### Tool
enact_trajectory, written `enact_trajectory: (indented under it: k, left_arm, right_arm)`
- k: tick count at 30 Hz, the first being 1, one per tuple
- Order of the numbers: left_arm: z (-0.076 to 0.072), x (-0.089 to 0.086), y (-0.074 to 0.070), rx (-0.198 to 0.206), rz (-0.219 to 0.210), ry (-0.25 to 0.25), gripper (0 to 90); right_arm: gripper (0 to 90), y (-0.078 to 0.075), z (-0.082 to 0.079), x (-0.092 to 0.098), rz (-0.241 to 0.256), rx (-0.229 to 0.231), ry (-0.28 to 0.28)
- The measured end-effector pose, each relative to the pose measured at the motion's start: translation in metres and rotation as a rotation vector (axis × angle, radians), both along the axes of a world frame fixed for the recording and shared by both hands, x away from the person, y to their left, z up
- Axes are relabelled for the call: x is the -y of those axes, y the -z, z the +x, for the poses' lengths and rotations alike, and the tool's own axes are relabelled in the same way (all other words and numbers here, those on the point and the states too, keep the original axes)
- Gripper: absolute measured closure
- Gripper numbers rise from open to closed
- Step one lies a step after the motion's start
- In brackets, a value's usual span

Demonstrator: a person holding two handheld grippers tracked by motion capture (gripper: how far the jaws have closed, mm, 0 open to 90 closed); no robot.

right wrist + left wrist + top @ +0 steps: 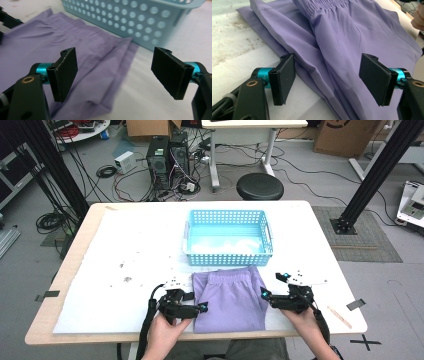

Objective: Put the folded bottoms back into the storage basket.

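lilac cloth, folded shorts (230, 299) with an elastic waistband, lies flat on the white sheet at the near middle of the bench (320, 235), waistband end toward the blue basket (229, 218), whose near wall it just meets. long axis runs from the person outward to the basket. left gripper (201, 307) sits at the garment's left edge near the lower corner, jaws spread wide and holding nothing; in the left gripper view the layered fold edge passes between the jaws, one jaw over bare sheet, the other over cloth. right gripper (264, 294) is at the right edge, somewhat farther up the cloth, also spread and empty; in the right gripper view one jaw hangs over the cloth, the other over bare sheet. both point inward across the garment, about equally near, hands low at the bench's front. judgement: each side edge is lined up for a pinch, then a lift toward the basket straight ahead. basket holds something pale, unclear what.
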State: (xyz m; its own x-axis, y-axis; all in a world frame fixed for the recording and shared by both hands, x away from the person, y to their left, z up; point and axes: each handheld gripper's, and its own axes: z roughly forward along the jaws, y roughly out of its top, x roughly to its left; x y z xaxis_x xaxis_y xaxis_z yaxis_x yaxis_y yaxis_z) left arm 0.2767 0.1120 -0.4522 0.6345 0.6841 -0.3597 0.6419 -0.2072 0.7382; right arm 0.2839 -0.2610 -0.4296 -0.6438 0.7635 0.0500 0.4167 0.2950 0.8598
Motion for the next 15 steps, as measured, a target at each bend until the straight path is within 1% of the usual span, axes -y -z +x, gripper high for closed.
enact_trajectory:
  k: [3,6,10,11,12,13,15]
  left_arm:
    - [0.000,0.003,0.000,0.004,0.001,-0.005,30.1]
    - [0.001,0.006,0.000,0.008,0.009,-0.003,30.4]
    - [0.002,0.009,0.000,0.015,0.016,-0.004,31.1]
    - [0.002,0.010,0.000,0.017,0.018,-0.003,31.3]
    - [0.001,0.011,0.000,0.021,0.022,-0.007,31.3]
    - [0.001,0.012,0.000,0.030,0.036,-0.005,31.3]
    - [-0.001,0.013,0.000,0.044,0.052,-0.007,32.3]
  right_arm:
    - [21.3,0.001,-0.003,-0.010,-0.010,-0.029,0.007]
    - [21.3,0.004,-0.002,-0.017,-0.034,-0.076,0.018]
    - [21.3,0.009,-0.001,-0.022,-0.071,-0.132,0.041]
    - [21.3,0.010,-0.001,-0.022,-0.074,-0.159,0.056]
    - [21.3,0.011,0.000,-0.023,-0.085,-0.177,0.066]
    - [21.3,0.012,0.000,-0.023,-0.092,-0.190,0.075]
    - [21.3,0.015,0.002,-0.023,-0.107,-0.216,0.080]
